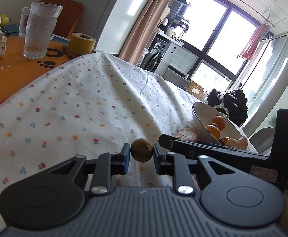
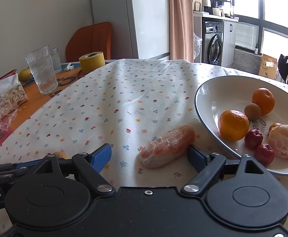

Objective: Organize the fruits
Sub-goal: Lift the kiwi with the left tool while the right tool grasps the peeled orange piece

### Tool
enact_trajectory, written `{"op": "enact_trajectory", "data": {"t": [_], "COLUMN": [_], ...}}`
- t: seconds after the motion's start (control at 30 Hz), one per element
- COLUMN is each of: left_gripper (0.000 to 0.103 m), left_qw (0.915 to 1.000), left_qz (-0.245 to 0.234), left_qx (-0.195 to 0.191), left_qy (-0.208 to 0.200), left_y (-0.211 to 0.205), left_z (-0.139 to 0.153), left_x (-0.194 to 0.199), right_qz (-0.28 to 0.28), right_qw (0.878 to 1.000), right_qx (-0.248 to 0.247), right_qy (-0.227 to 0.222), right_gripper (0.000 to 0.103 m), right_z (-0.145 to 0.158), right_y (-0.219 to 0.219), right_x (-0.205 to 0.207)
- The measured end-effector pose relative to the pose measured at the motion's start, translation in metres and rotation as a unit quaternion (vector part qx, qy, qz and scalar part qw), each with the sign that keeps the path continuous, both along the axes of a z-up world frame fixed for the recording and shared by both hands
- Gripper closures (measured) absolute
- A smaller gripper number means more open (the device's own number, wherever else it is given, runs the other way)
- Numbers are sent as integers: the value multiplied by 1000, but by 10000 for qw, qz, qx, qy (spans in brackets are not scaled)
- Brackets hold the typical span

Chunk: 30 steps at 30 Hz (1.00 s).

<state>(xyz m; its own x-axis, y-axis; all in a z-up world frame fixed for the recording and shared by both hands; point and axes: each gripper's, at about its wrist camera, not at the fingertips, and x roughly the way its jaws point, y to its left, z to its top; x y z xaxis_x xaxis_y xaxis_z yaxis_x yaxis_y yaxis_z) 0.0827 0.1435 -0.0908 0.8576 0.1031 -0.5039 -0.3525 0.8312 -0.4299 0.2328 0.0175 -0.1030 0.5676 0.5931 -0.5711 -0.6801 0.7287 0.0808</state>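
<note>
the left claw (image 1: 141,152) pinches a small brown fruit (image 1: 141,150) between its blue pads, above the flowered tabletop (image 1: 88,102). the right claw (image 2: 150,155) is spread wide around a peeled citrus piece (image 2: 166,146) lying on the cloth, its right finger touching it. just right of it sits the white bowl (image 2: 209,96) with two oranges (image 2: 233,124).
</note>
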Motion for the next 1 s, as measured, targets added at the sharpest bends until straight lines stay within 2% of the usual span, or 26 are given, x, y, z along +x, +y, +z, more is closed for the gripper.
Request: {"op": "enact_trajectory", "data": {"t": [0.13,0.23,0.3,0.47,0.7,0.9,1.0], "left_gripper": [80,80,80,80,80,80,80], "left_qw": [10000,9999,9999,9999,9998,9997,9996], "left_qz": [55,106,115,101,215,245,275], "left_qx": [0,-26,-39,-29,-10,13,19], "left_qy": [-6,-12,-11,-14,-29,-46,-45], "left_y": [4,7,8,8,16,16,16], "left_z": [0,-1,-1,-1,-1,1,1], "left_x": [-3,-4,-4,-4,-8,-10,-11], "right_qz": [52,-65,-171,-289,-507,-449,-377], "right_qw": [10000,9999,9997,9996,9984,9989,9985], "right_qx": [17,105,164,15,210,-51,-298], "right_qy": [-4,23,95,-32,-113,-117,-268], "right_gripper": [25,45,51,53,63,63,57], "right_z": [0,1,3,2,6,4,0], "right_y": [4,1,0,9,3,9,17], "right_x": [0,2,8,8,9,11,4]}}
